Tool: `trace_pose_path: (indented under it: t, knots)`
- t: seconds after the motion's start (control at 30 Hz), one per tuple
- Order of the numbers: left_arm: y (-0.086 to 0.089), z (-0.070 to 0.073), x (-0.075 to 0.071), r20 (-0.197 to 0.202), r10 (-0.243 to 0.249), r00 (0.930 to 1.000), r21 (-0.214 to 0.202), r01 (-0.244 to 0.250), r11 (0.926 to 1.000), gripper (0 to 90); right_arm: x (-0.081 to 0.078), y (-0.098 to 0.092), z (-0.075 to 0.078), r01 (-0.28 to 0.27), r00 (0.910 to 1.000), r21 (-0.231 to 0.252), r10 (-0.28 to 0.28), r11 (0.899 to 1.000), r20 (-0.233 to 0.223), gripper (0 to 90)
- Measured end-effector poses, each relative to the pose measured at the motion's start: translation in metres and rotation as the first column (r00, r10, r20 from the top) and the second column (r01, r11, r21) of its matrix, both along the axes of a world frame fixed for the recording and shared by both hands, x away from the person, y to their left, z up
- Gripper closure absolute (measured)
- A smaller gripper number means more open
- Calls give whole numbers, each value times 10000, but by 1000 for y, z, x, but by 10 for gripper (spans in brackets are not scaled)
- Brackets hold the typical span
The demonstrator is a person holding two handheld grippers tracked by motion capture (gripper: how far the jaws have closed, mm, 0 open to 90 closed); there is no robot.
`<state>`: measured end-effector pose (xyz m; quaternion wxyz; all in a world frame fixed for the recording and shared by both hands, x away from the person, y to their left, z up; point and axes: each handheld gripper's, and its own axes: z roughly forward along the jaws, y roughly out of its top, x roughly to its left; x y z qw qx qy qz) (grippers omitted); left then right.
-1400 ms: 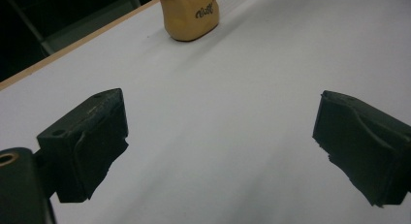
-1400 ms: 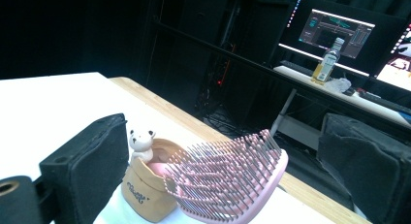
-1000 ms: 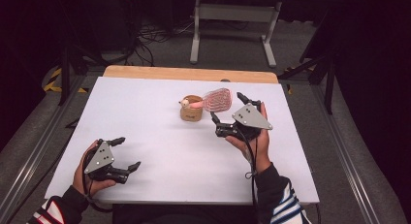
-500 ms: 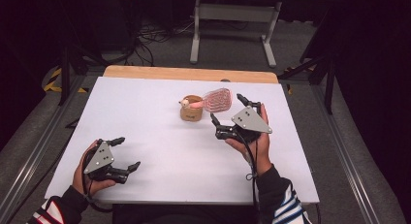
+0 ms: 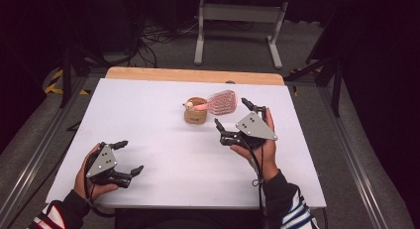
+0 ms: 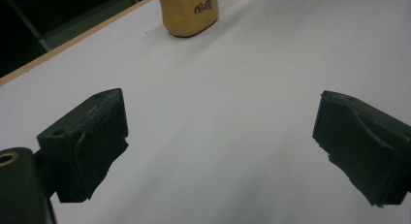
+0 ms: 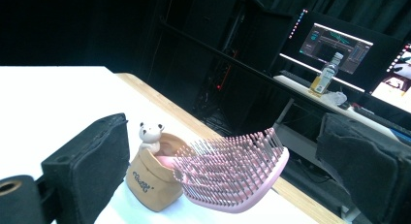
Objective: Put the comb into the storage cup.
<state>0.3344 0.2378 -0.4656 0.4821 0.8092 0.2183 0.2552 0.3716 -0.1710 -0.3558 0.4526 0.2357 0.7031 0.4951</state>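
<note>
The room is dark. A white table [image 5: 148,115] with a wooden back edge stands on a grey floor [image 5: 346,154]. Black cables [image 5: 158,35] lie behind it, near a grey metal stand [image 5: 237,13]. Two lit screens [image 7: 339,42] glow on a desk, with a bottle [image 7: 325,78].

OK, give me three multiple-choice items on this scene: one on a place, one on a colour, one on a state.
1. Where does the hairbrush's handle sit?
A. inside the tan holder
B. flat on the table
C. in a gripper

2. What colour is the hairbrush?
A. blue
B. pink
C. green

3. How do the right gripper's jaws stand?
A. shut on the brush
B. shut, empty
C. open

Answers: 1 A, the handle goes down into the holder's mouth; 2 B, head and bristles are pink; 3 C, the jaws stand wide apart, the brush beyond them.
</note>
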Motion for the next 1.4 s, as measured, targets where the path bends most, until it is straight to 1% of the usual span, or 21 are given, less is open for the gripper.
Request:
trace_pose_path:
  t: [0.33, 0.47, 0.57, 0.63, 0.8, 1.13, 1.2, 1.4]
  knots:
    - [-1, -1, 0, -27, -76, 10000, 46, 76, 10000, 69, -6, -1, -2, -79, 9999, -344, 83, 9994, 102, 59]
    - [-1, -1, 1, -48, -79, 10000, 46, 79, 10000, 69, -7, -3, -4, -138, 9999, -290, 137, 9995, -27, 60]
    - [-1, -1, 1, -38, -45, 10000, 66, 45, 10000, 69, -8, -4, -5, -130, 9999, -316, 131, 9994, 8, 60]
    - [-2, -1, 1, -53, -57, 10000, 69, 58, 10000, 69, -11, -4, -6, -111, 9999, -456, 115, 9989, 85, 60]
    - [-1, -1, 0, -47, -44, 10000, 43, 45, 10000, 69, -14, -4, -7, -128, 9998, -561, 135, 9983, 124, 60]
    - [-2, -1, 0, -67, -66, 10000, 93, 66, 9999, 69, -19, -7, -14, -206, 9998, -750, 206, 9970, -5, 60]
    - [-2, -1, 1, -78, -66, 9999, 82, 66, 9999, 69, -20, -8, -17, -198, 9998, -872, 195, 9960, -45, 60]
    - [-2, -1, 1, -88, -106, 9999, 142, 107, 9998, 69, -23, -9, -24, -214, 9997, -1000, 198, 9948, -169, 60]
